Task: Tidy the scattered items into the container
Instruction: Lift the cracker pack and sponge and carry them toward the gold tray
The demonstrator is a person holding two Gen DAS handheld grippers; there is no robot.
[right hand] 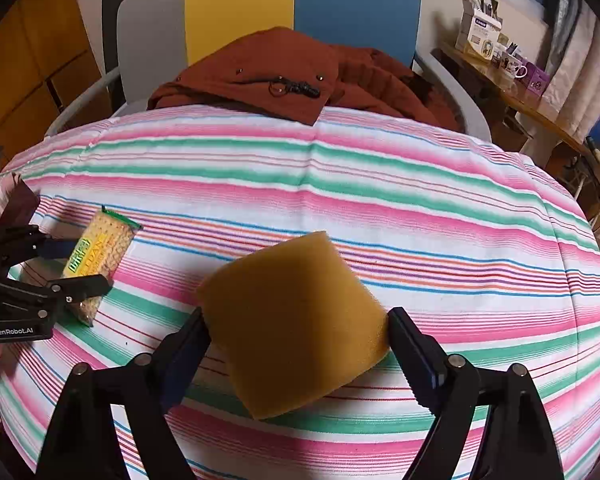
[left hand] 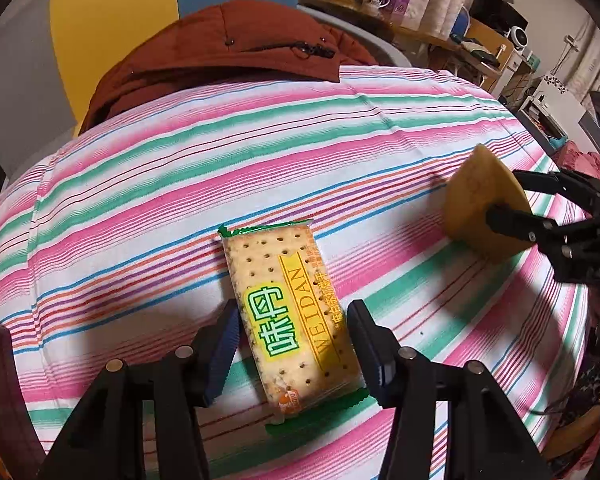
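— Two grippers, two items, so both are busy. The left gripper (left hand: 296,344) is sitting low in the middle of its view, jaws partway in, straddling the cracker pack (left hand: 290,320). The left pad looks to be touching the wrapper; the right one seems a hair off, so I am not calling it a firm grip.

— And the other?

— The right gripper (right hand: 296,332) is standing fairly wide, at the bottom centre of its view, with both pads pressing the sides of the sponge (right hand: 296,320). The sponge is tilting up off the striped cloth (right hand: 380,184), so it is being held.

— Is anything going into the container?

— No container is showing in either view, so I cannot tell where it is or what it holds. Judging by this, nothing shown is stowed: the pack is lying on the cloth at lower centre, the sponge is hanging just above it. Beyond them, a red jacket (left hand: 228,56) is draping over the cloth's top edge.

— So both drops are left.

— Yes, and the pack's grasp too.
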